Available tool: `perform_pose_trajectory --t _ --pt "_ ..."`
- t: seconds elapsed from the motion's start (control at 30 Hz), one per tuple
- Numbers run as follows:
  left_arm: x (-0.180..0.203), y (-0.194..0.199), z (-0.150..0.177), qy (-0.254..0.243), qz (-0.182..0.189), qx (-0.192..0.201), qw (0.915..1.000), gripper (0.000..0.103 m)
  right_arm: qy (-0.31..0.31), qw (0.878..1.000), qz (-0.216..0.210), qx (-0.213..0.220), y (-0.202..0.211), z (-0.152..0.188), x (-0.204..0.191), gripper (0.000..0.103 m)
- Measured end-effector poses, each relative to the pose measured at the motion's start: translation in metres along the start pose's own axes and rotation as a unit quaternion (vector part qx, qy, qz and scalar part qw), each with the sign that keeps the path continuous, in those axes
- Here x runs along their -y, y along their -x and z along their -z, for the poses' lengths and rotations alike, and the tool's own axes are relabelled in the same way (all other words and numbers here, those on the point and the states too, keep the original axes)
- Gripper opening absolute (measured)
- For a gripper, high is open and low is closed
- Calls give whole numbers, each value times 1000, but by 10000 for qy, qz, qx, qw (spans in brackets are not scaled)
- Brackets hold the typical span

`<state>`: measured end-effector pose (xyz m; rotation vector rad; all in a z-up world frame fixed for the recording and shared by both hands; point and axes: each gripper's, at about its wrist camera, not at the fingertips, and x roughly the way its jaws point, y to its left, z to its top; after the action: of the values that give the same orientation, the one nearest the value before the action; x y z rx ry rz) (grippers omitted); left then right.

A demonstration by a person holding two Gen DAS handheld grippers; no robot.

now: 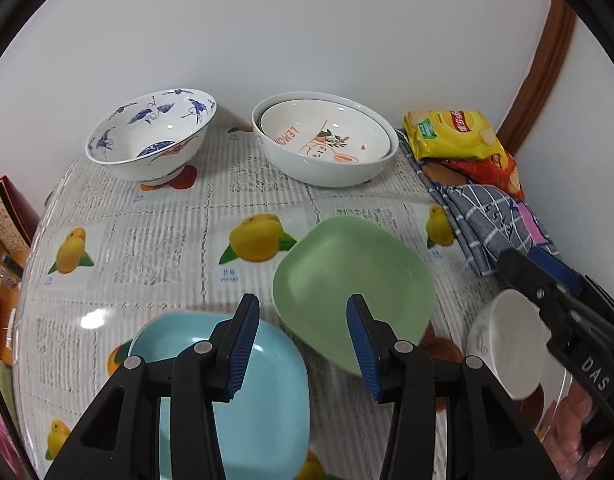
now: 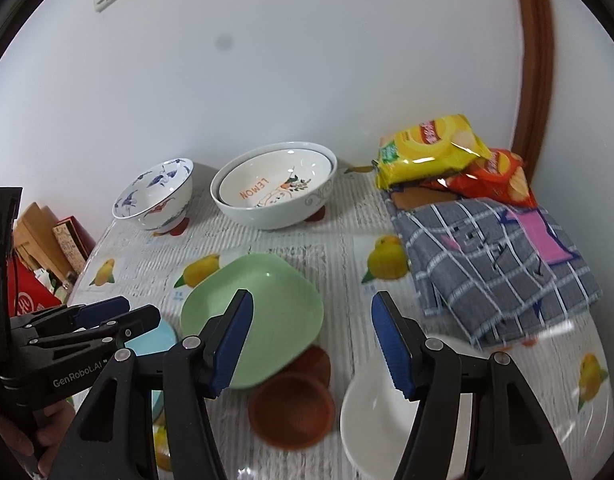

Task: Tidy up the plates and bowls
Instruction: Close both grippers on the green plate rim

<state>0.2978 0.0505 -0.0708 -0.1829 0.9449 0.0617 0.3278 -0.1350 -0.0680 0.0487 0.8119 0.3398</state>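
On the fruit-print tablecloth (image 1: pixel 155 248) a green square plate (image 1: pixel 355 276) (image 2: pixel 263 300) lies in the middle, and a light blue plate (image 1: pixel 247 384) (image 2: pixel 153 340) lies nearer and to its left. My left gripper (image 1: pixel 303 300) (image 2: pixel 139 310) hovers open over the gap between the two plates, holding nothing. My right gripper (image 2: pixel 313 296) (image 1: pixel 525 258) is open and empty above two brown dishes (image 2: pixel 291 408) and a small white bowl (image 2: pixel 371 412) (image 1: pixel 511 344). At the back stand a blue-and-white bowl (image 1: pixel 155 136) (image 2: pixel 155 192) and a large white bowl (image 1: pixel 331 172) (image 2: pixel 275 216) with a lemon-print dish (image 1: pixel 323 136) nested inside.
A yellow snack bag (image 1: pixel 451 136) (image 2: pixel 427 152) and a red snack bag (image 2: pixel 491 180) lie on a folded checked cloth (image 2: pixel 495 264) at the right. Boxes (image 2: pixel 63 240) stand beyond the table's left edge. The white wall runs just behind the bowls.
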Motion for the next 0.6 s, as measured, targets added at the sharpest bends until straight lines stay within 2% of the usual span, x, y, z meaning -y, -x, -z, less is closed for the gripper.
perform_pose_trajectory --t 0.17,0.37,0.6 --pt "-8 -27 -9 158 10 -195 9997 43 10 9998 -112 -177 -30 -9 -1 59" --pt "-13 -60 -12 205 18 -426 9989 43 70 9976 -49 -693 -74 5 -2 52" --pt "-13 -85 -12 242 21 -581 9980 42 150 9957 168 -894 -89 14 -1 47"
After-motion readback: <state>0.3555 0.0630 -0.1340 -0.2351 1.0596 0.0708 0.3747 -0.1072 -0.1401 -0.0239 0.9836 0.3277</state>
